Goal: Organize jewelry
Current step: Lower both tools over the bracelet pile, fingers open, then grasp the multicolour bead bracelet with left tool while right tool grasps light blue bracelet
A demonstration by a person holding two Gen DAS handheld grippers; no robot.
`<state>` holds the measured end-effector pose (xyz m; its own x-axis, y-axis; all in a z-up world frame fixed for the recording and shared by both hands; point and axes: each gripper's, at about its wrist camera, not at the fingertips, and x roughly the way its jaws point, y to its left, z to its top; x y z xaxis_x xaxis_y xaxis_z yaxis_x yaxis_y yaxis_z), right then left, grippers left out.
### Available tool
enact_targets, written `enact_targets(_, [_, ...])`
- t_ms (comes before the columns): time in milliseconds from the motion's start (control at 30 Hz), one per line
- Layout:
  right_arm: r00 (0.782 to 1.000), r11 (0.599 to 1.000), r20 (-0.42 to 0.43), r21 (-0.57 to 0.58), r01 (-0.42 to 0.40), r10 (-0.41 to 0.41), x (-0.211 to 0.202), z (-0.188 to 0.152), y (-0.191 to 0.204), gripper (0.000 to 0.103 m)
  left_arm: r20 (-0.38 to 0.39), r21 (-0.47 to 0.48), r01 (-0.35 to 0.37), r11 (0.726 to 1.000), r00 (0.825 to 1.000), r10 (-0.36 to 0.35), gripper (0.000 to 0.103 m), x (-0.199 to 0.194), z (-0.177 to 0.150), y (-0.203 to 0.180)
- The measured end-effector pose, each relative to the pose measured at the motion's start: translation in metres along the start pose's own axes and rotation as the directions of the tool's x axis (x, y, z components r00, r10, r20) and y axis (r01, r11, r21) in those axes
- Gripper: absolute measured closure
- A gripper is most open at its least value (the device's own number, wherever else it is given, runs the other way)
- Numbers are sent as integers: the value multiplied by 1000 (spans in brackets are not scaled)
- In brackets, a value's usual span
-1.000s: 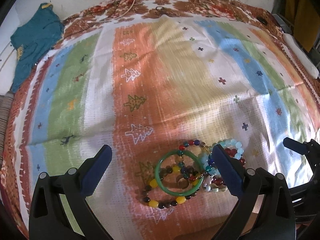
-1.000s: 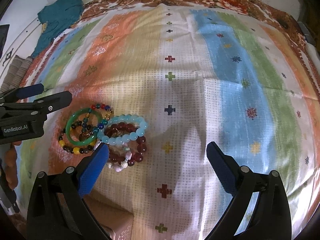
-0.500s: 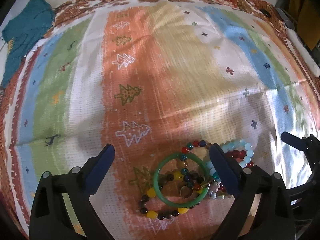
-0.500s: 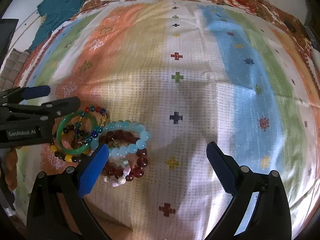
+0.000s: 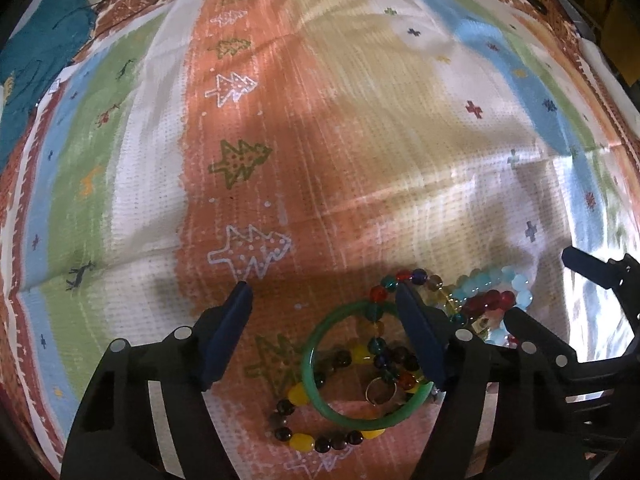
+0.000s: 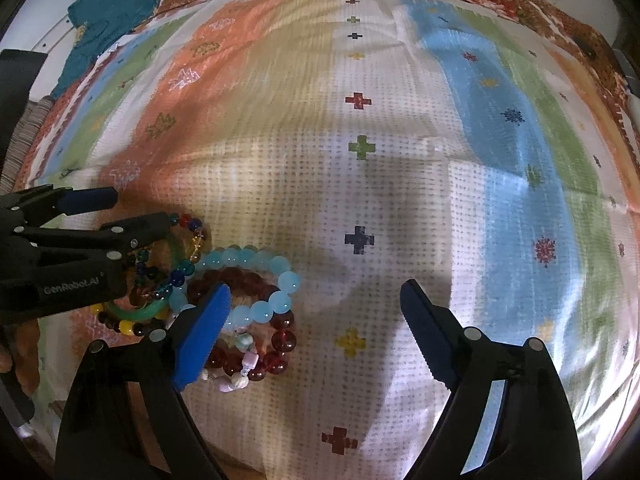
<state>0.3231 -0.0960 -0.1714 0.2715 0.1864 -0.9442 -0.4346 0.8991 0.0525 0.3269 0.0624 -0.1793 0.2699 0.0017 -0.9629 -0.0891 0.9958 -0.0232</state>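
Observation:
A pile of jewelry lies on the striped cloth. It holds a green bangle (image 5: pixel 320 380), a dark and yellow bead bracelet (image 5: pixel 300 442), a multicoloured bead bracelet (image 5: pixel 404 276), a pale blue bead bracelet (image 6: pixel 256 258) and a dark red bead bracelet (image 6: pixel 280 340). A small metal ring (image 5: pixel 380 390) lies inside the bangle. My left gripper (image 5: pixel 322 300) is open, low over the pile, its right finger over the bangle's right side. It also shows in the right wrist view (image 6: pixel 136 212). My right gripper (image 6: pixel 314 292) is open, its left finger above the pile's right edge.
A teal garment (image 5: pixel 36 60) lies at the cloth's far left corner; it also shows in the right wrist view (image 6: pixel 108 12). The striped cloth (image 6: pixel 360 140) with cross and tree motifs stretches far beyond the pile. Dark objects stand along the far right edge.
My left gripper has moved forward and down onto the pile, its right finger now over the green bangle. My right gripper has come lower and closer to the pile. Both stay open.

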Motion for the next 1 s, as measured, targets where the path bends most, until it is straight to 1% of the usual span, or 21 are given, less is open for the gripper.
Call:
enact_targets(33, [1000, 1000, -3, 0, -2, 2, 1, 0, 0, 20, -3, 3, -4, 1000, 1000, 4, 32, 2, -1, 0])
enact_targets(67, [1000, 1000, -7, 0, -5, 5, 2, 1, 0, 26, 0, 3, -4, 1000, 1000, 4, 32, 3, -1, -1])
enact_targets(133, [1000, 1000, -12, 8, -17, 17, 4, 2, 0, 31, 5, 4, -4, 1000, 1000, 4, 35, 3, 0, 0])
enact_targets(200, [1000, 1000, -14, 4, -21, 21, 6, 2, 1, 40, 12, 6, -5, 1000, 1000, 5, 44, 3, 1, -1])
enact_targets(233, [999, 1000, -14, 4, -29, 29, 6, 2, 1, 42, 13, 6, -6, 1000, 1000, 6, 50, 3, 3, 0])
enact_targets(267, [999, 999, -16, 3, -38, 38, 6, 2, 1, 49, 14, 7, -6, 1000, 1000, 6, 56, 4, 3, 0])
enact_targets(300, [998, 999, -20, 4, -53, 53, 6, 2, 2, 56, 15, 10, -8, 1000, 1000, 8, 59, 4, 3, 0])
enact_targets(333, [998, 998, -26, 5, -65, 65, 7, 3, 3, 58, 17, 11, -10, 1000, 1000, 10, 62, 5, 3, 1])
enact_targets(400, [995, 995, -33, 5, -97, 97, 7, 2, 4, 73, 22, 11, -4, 1000, 1000, 4, 67, 6, 2, 1])
enact_targets(467, [993, 994, -36, 2, -113, 113, 6, 2, 7, 80, 20, 8, 19, 1000, 1000, -19, 85, 6, 1, 2])
enact_targets(500, [994, 994, -35, -5, -107, 107, 6, 1, 9, 81, 16, 4, 26, 1000, 1000, -26, 89, 6, 1, 3])
enact_targets(567, [994, 994, -34, -16, -108, 108, 5, 1, 11, 86, 16, 8, 18, 1000, 1000, -18, 90, 6, 2, 2])
enact_targets(600, [994, 994, -33, -17, -108, 108, 5, 1, 12, 86, 20, 17, 8, 1000, 1000, -9, 90, 6, 1, -1])
enact_targets(633, [994, 994, -32, -19, -108, 107, 5, 1, 11, 87, 23, 22, -1, 1000, 1000, 1, 94, 6, 1, -2])
enact_targets(667, [994, 994, -32, -20, -109, 108, 5, 1, 11, 91, 25, 21, -12, 1000, 1000, 11, 94, 5, 0, -2])
enact_targets(833, [994, 994, -24, -15, -111, 111, 3, 1, 10, 91, 51, 5, -21, 1000, 998, 21, 94, -8, -5, -3])
enact_targets(1000, [995, 995, 17, -8, -98, 98, -14, 5, 7, 91, 86, -3, -9, 1000, 996, 10, 94, -30, -7, -5])
